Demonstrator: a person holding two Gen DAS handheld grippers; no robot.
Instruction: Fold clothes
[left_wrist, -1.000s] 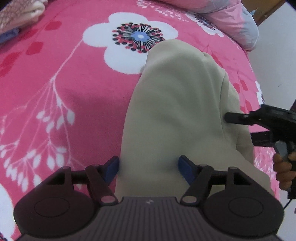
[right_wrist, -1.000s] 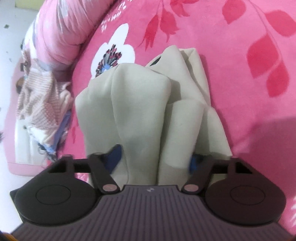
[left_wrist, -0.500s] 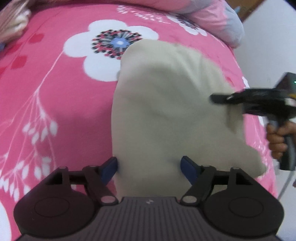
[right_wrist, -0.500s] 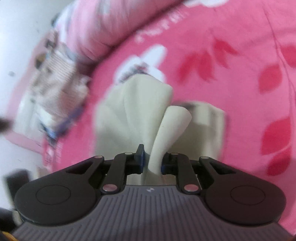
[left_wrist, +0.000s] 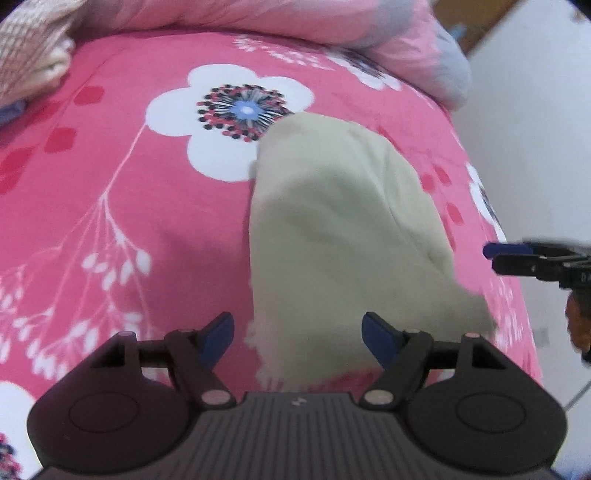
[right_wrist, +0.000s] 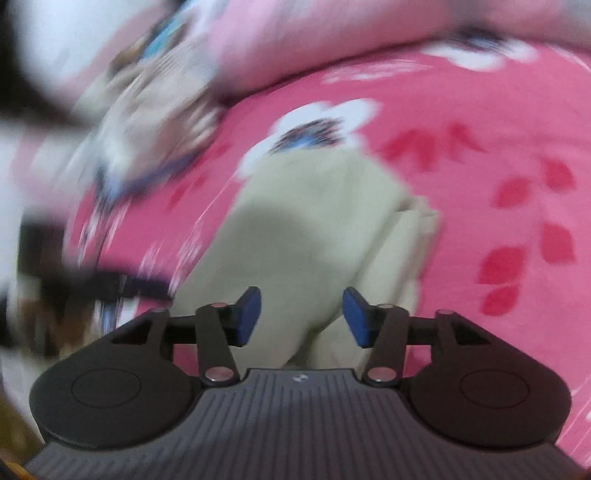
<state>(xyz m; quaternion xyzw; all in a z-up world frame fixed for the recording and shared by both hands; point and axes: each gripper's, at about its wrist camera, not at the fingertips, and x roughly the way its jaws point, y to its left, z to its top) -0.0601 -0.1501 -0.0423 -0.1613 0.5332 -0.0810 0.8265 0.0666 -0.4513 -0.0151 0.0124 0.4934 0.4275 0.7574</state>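
A folded beige garment (left_wrist: 332, 240) lies on the pink floral bedsheet (left_wrist: 110, 166). My left gripper (left_wrist: 297, 332) hovers above the garment's near end. Its blue pads stand wide apart and touch nothing, though the jaws are closing slightly. In the left wrist view my right gripper (left_wrist: 495, 256) hangs off the garment's right side, held by a hand (left_wrist: 578, 321). The right wrist view is blurred. There the beige garment (right_wrist: 314, 221) lies under my right gripper (right_wrist: 301, 314), whose jaws are opening, with the cloth below them and not pinched.
A rolled pink quilt (left_wrist: 369, 33) runs along the far edge of the bed. A pile of patterned clothes (left_wrist: 29, 62) sits at the far left. The bed's edge drops to a white floor (left_wrist: 535, 129) on the right.
Half a second ago the right gripper pinched a fold of the beige garment; it has since let go, rolled and lifted away. The left gripper has risen, and the garment has settled on the sheet.
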